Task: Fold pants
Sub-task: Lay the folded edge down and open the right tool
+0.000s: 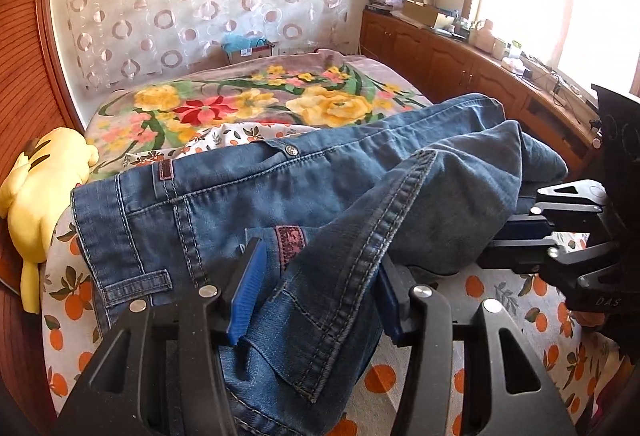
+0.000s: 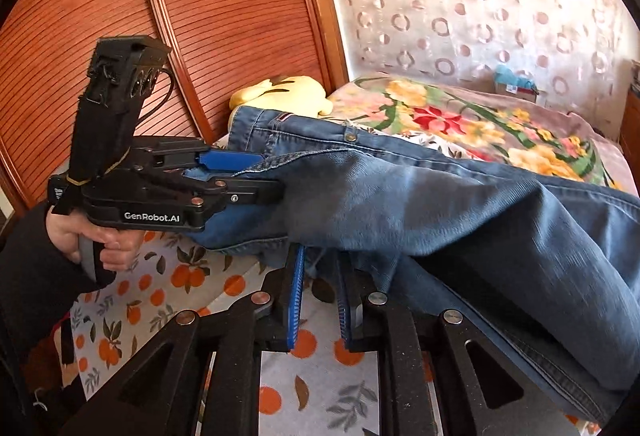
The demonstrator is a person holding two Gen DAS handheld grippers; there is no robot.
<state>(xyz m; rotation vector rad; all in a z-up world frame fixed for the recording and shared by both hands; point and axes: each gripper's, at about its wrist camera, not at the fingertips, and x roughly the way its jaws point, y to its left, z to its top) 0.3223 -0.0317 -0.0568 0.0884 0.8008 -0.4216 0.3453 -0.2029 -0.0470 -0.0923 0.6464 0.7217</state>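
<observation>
Close up, blue denim pants (image 1: 280,188) lie bunched on a sheet printed with oranges (image 1: 500,320), and the left gripper (image 1: 320,300) has its blue pads spread about halfway with a hemmed leg end draped through the gap; whether the pads press the cloth cannot be told. Just right of it, the right gripper (image 2: 320,296) has its jaws slightly parted, the folded leg resting over its fingertips with no cloth visibly pinched between them. Beyond both grippers sit a yellow plush toy (image 1: 44,188) and a floral blanket (image 1: 240,104).
</observation>
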